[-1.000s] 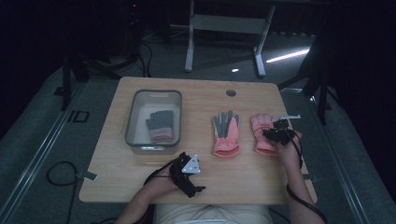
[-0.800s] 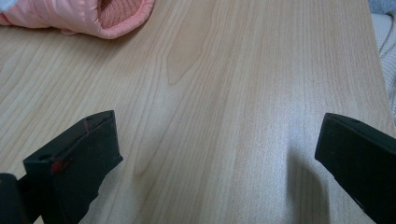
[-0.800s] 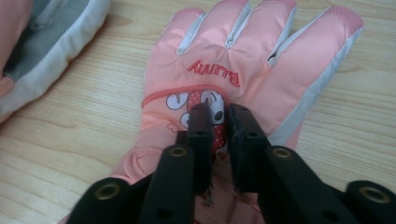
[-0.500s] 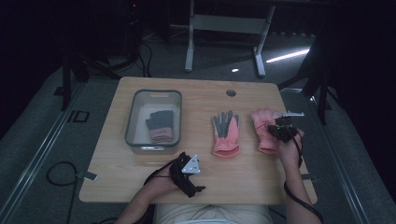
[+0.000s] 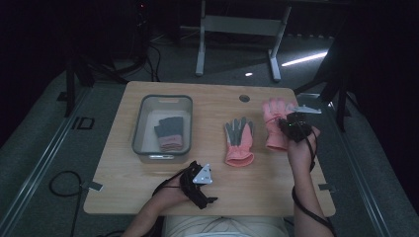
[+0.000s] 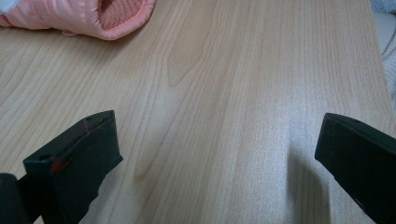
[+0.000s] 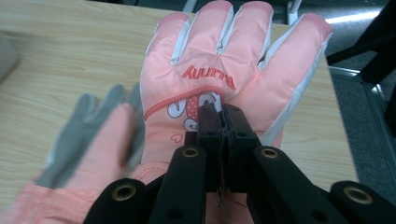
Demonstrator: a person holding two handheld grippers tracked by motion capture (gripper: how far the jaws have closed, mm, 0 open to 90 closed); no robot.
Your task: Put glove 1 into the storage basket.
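Observation:
My right gripper [image 5: 285,129] [image 7: 223,126] is shut on the back of a pink glove [image 5: 272,121] [image 7: 233,56] with white seams and red lettering. It pinches the fabric near the printed patch. The glove's fingers point to the table's far edge. A second glove [image 5: 239,140] [image 7: 93,140], pink with a grey palm, lies flat just left of it. Its cuff [image 6: 93,18] appears at the top left of the left gripper view. My left gripper [image 5: 205,193] [image 6: 219,154] rests near the front edge, open, with bare wood between its jaws.
A clear plastic bin [image 5: 163,101] stands on the left half of the wooden table [image 5: 257,197] and holds a folded grey and pink glove [image 5: 170,133]. A round cable hole [image 5: 244,98] sits near the far edge. Dark floor and a desk frame lie beyond.
My right hand has risen from the table with the pink glove pinched in its jaws, and the glove has shifted a little. The left hand has stayed where it was.

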